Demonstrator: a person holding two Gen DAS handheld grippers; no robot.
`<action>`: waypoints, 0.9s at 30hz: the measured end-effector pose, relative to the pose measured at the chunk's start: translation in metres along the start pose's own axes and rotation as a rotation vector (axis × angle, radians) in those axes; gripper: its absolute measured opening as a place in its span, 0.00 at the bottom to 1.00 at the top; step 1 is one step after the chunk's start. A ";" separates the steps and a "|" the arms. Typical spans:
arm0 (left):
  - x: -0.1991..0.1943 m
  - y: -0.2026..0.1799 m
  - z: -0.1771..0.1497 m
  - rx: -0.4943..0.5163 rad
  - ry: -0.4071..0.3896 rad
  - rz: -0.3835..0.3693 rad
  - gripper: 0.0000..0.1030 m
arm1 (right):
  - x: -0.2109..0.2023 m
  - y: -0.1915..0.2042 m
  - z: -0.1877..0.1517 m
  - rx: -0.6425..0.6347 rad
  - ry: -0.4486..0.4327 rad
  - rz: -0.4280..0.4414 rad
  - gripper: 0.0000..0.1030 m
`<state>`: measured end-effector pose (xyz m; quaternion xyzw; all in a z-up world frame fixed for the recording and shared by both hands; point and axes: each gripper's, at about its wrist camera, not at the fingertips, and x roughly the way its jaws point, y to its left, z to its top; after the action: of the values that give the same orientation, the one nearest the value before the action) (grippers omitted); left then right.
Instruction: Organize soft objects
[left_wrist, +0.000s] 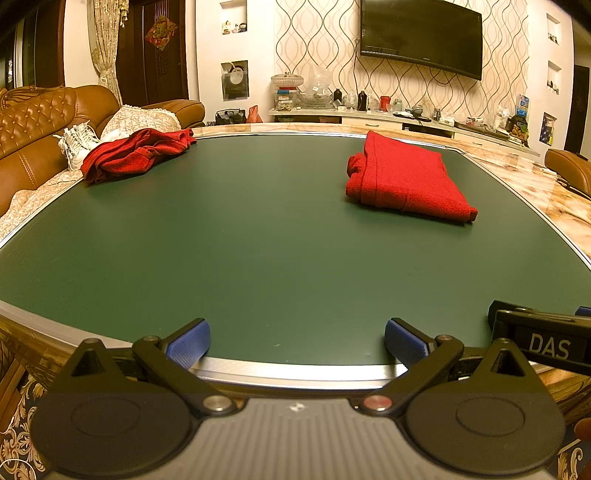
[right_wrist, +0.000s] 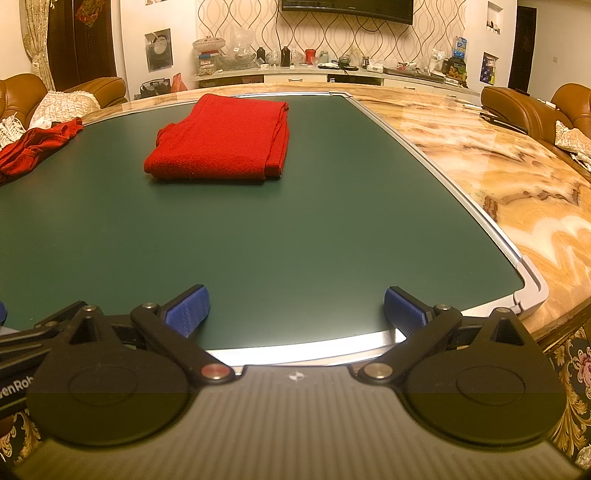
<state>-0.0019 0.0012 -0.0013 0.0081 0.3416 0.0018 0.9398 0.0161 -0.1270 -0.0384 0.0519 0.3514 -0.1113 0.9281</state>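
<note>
A neatly folded red cloth (left_wrist: 406, 181) (right_wrist: 225, 144) lies on the far right part of the green mat (left_wrist: 258, 240) (right_wrist: 258, 221). A crumpled darker red cloth (left_wrist: 136, 153) (right_wrist: 33, 144) sits at the mat's far left corner. My left gripper (left_wrist: 297, 341) hovers open over the mat's near edge, blue pads wide apart, nothing between them. My right gripper (right_wrist: 297, 310) is likewise open and empty at the near edge, to the right of the left one. Both cloths are far ahead of the fingers.
The mat has a silver frame (right_wrist: 532, 284) and rests on a marble table (right_wrist: 498, 177). A brown leather sofa (left_wrist: 33, 129) with white shoes (left_wrist: 75, 142) stands left. Leather chairs (right_wrist: 517, 107) stand right, and a cluttered sideboard (left_wrist: 388, 110) is behind.
</note>
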 end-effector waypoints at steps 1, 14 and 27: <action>0.000 0.000 0.000 0.000 0.000 0.000 1.00 | 0.000 0.000 0.000 0.000 0.000 0.000 1.00; 0.001 -0.001 0.002 0.000 0.000 0.000 1.00 | 0.000 0.000 0.000 0.000 0.000 0.000 1.00; 0.002 -0.001 0.003 0.000 0.000 0.000 1.00 | 0.000 0.002 0.002 0.000 0.000 0.000 1.00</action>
<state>0.0017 -0.0001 0.0000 0.0081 0.3416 0.0016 0.9398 0.0173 -0.1256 -0.0368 0.0520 0.3514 -0.1112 0.9281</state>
